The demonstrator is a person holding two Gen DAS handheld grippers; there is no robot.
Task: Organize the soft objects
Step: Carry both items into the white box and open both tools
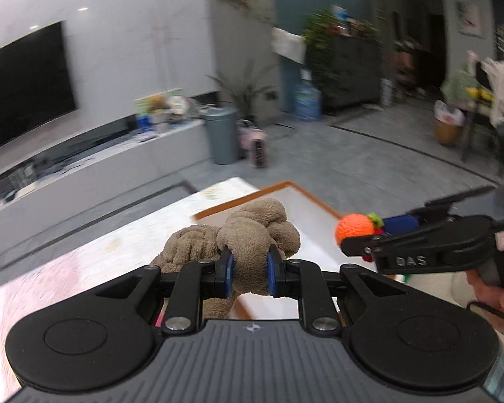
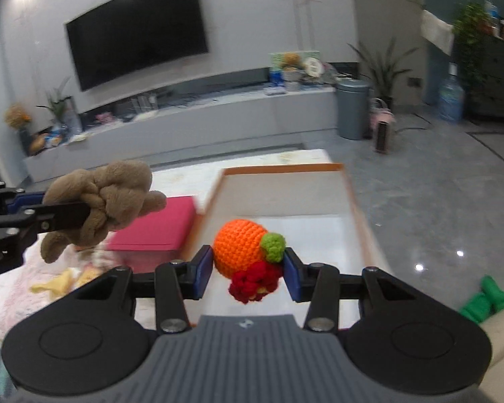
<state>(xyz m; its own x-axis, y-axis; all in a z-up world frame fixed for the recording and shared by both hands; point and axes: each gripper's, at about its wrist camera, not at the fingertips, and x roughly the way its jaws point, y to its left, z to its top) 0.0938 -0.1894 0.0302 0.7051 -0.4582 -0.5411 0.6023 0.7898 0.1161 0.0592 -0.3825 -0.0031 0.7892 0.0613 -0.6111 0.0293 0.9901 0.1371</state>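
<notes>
Running along the table's far right side, the orange-rimmed white tray (image 2: 349, 198) lay open at the top, its bare white floor free under both tools, and beyond its right rim the table edge dropped to the grey floor (image 2: 436, 194). A pink box (image 2: 158, 225) sat just beside the tray's left rim on the pale marbled table (image 1: 117, 245), with yellow and patterned cloth nearer the camera on the left. A green soft thing (image 2: 487, 299) lay off to the right, on a pale surface beside the table. Behind stood a wall television (image 2: 136, 28) over a long low cabinet, a grey bin (image 2: 352, 110) and potted plants. The left gripper (image 1: 250, 273) was clamped narrowly on the brown plush toy (image 1: 248, 231), squeezing its lower part between the blue pads while the bulk bunched above them, held in the air near the tray's left rim. The right gripper (image 2: 248, 268) reached in level from the right, its pads closed against the sides of the orange crocheted ball (image 2: 237, 247), which carried a green tuft and a red knitted cluster and hung above the tray's floor. The two toys were apart.
</notes>
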